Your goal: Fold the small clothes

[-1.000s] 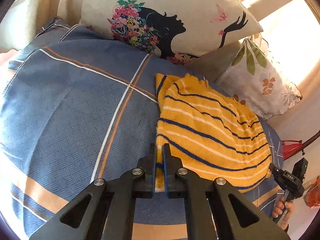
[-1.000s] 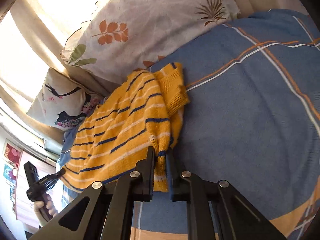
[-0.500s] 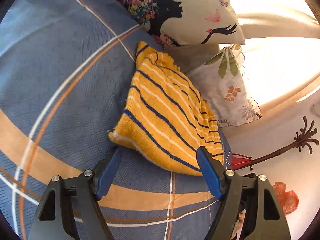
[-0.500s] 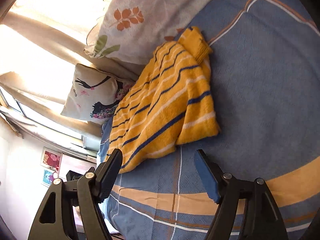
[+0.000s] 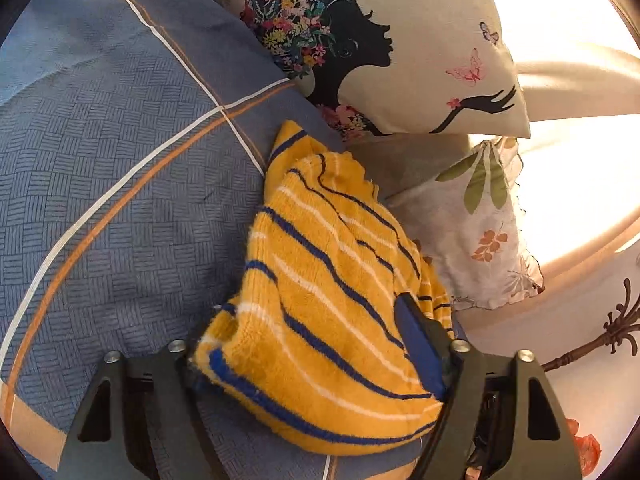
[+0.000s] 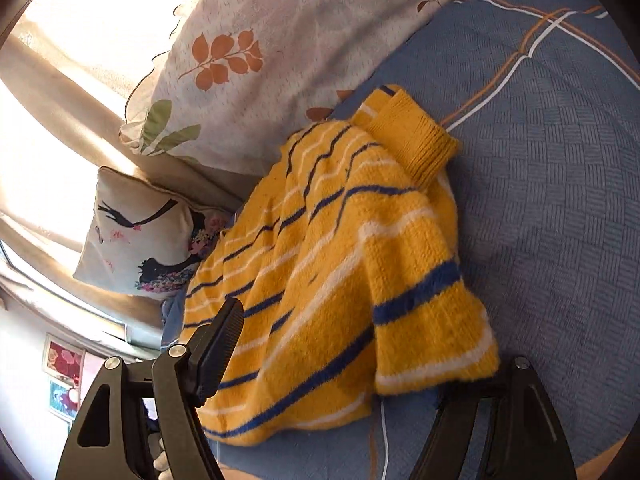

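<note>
A small yellow knit sweater [image 5: 320, 308] with blue and white stripes lies folded on the blue checked bedspread [image 5: 120, 184]. My left gripper [image 5: 308, 360] is open, its jaws wide apart on either side of the sweater's near end, one finger [image 5: 416, 344] resting over the fabric. In the right wrist view the same sweater [image 6: 340, 264] lies with a ribbed cuff [image 6: 420, 136] at its far end. My right gripper [image 6: 352, 364] is open, its left finger [image 6: 216, 352] over the sweater's edge; the right fingertip is hidden under the fabric.
A cushion with a woman's silhouette [image 5: 380, 40] and a leaf-print pillow [image 5: 480, 232] lean behind the sweater, also in the right wrist view [image 6: 280, 48]. Bedspread [image 6: 540, 200] extends to the right of the sweater.
Both grippers were shut on the sweater's edge one second ago. They have let go, opened wide and moved in close over the folded sweater.
</note>
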Action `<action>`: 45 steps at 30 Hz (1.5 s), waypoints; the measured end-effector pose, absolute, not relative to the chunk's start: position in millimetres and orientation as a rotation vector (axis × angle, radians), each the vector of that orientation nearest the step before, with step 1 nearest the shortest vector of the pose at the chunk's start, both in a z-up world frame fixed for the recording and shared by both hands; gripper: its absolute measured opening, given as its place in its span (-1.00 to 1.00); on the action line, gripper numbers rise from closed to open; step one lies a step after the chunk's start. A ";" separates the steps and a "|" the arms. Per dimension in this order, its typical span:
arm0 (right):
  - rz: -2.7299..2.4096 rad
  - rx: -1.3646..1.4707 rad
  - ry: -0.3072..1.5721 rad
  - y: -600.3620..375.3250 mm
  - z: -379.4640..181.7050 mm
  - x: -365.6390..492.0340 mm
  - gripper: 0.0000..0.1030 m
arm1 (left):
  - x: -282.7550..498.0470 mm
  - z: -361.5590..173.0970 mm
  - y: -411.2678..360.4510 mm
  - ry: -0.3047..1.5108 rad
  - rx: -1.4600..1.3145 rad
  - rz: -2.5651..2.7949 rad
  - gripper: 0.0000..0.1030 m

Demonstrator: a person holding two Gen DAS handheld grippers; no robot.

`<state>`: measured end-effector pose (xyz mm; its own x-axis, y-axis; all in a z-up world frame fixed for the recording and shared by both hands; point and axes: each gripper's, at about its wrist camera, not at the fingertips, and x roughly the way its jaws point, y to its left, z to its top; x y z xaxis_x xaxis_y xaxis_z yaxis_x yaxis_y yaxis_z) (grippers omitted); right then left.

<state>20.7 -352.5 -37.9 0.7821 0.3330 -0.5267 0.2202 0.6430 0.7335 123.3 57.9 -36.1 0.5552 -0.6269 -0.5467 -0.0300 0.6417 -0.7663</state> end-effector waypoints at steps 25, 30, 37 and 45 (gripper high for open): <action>0.063 0.825 0.650 -397.4 -26.4 -82.6 0.09 | 54.5 -11.8 111.8 0.848 -0.773 -0.346 -0.14; 0.025 0.686 0.554 -381.7 25.1 -74.2 0.29 | 56.4 -17.8 107.7 0.823 -0.782 -0.372 0.09; 0.170 0.634 0.742 -334.0 6.1 36.9 0.29 | 61.6 -19.9 89.4 0.825 -0.717 -0.384 0.38; -0.007 0.472 0.813 -324.5 12.9 67.8 0.25 | 63.1 -26.7 93.1 0.813 -0.732 -0.403 0.48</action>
<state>67.8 -324.5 12.9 0.6929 0.1718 -0.7003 0.1843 0.8968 0.4023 63.1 93.1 -26.7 0.6328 -0.5831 -0.5094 0.0524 0.6887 -0.7232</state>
